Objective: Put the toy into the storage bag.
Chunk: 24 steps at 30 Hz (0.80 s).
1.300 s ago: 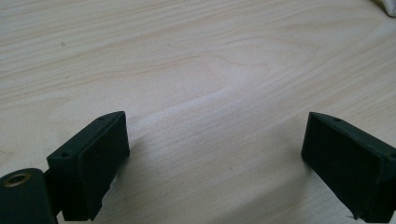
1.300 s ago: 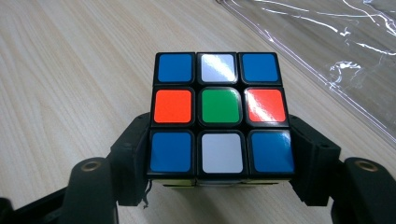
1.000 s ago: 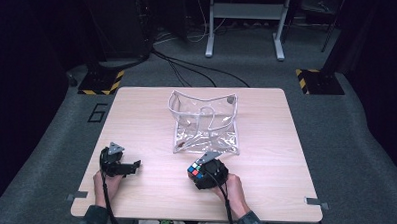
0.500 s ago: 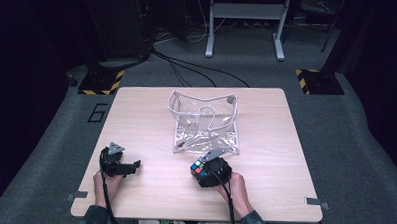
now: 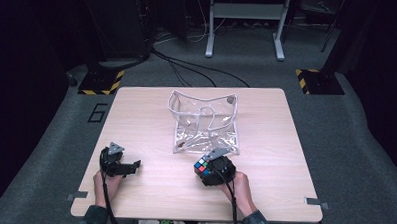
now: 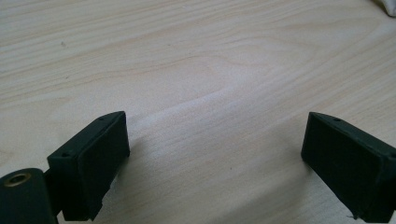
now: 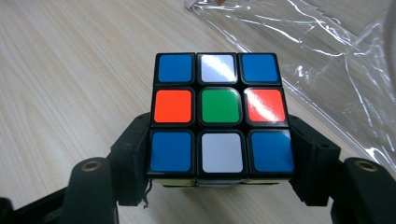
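A scrambled puzzle cube point(image 7: 219, 119) with blue, white, orange, red and green stickers sits between the jaws of my right gripper point(image 7: 219, 161), which is shut on it. In the high view the cube point(image 5: 201, 166) is just in front of a clear plastic pouch point(image 5: 205, 123) with white edging, lying mid-table. The pouch's crinkled film point(image 7: 327, 51) lies right beyond the cube in the right gripper view. My left gripper point(image 5: 132, 165) rests at the table's front left, open, with bare wood between its jaws point(image 6: 215, 154).
The light wooden table point(image 5: 280, 145) has free room on both sides of the pouch. A small dark item point(image 5: 230, 99) lies at the pouch's far right corner. Cables and metal stand legs point(image 5: 244, 23) lie on the grey floor beyond.
The right gripper with the cube has shifted slightly toward the pouch's front edge. The left gripper has stayed where it was.
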### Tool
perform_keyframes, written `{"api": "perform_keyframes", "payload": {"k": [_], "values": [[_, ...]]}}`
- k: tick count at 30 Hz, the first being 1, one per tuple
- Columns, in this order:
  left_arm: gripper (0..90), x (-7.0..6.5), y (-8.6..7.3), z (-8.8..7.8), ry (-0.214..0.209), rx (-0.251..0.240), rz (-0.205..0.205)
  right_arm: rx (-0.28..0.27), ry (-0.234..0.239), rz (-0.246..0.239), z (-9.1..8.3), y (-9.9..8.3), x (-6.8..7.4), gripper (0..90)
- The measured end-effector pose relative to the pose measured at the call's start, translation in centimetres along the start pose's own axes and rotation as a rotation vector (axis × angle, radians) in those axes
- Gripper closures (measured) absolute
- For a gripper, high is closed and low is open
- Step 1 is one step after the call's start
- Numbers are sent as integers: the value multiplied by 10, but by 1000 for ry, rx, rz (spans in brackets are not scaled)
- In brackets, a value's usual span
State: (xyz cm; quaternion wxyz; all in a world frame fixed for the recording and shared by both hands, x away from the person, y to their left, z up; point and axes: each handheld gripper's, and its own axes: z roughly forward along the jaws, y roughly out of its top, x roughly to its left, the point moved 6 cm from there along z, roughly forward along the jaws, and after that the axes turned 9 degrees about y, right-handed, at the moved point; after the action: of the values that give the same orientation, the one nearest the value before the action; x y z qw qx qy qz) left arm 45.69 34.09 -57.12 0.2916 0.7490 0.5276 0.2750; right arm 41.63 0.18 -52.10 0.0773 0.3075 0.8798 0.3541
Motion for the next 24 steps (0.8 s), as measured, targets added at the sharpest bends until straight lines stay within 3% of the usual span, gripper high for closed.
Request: {"api": "perform_keyframes", "payload": {"k": [4, 7, 12, 24], "values": [[73, 0, 0, 0, 0, 1, -1, -5, -9, 19, -6, 0, -3, 333], [73, 0, 0, 0, 0, 0, 1, -14, -15, 1, -10, 0, -8, 333], [73, 0, 0, 0, 1, -3, -7, -20, -24, 22, -15, 0, -11, 334], [73, 0, 0, 0, 0, 1, -1, -34, -49, 13, -30, 4, -22, 333]]}}
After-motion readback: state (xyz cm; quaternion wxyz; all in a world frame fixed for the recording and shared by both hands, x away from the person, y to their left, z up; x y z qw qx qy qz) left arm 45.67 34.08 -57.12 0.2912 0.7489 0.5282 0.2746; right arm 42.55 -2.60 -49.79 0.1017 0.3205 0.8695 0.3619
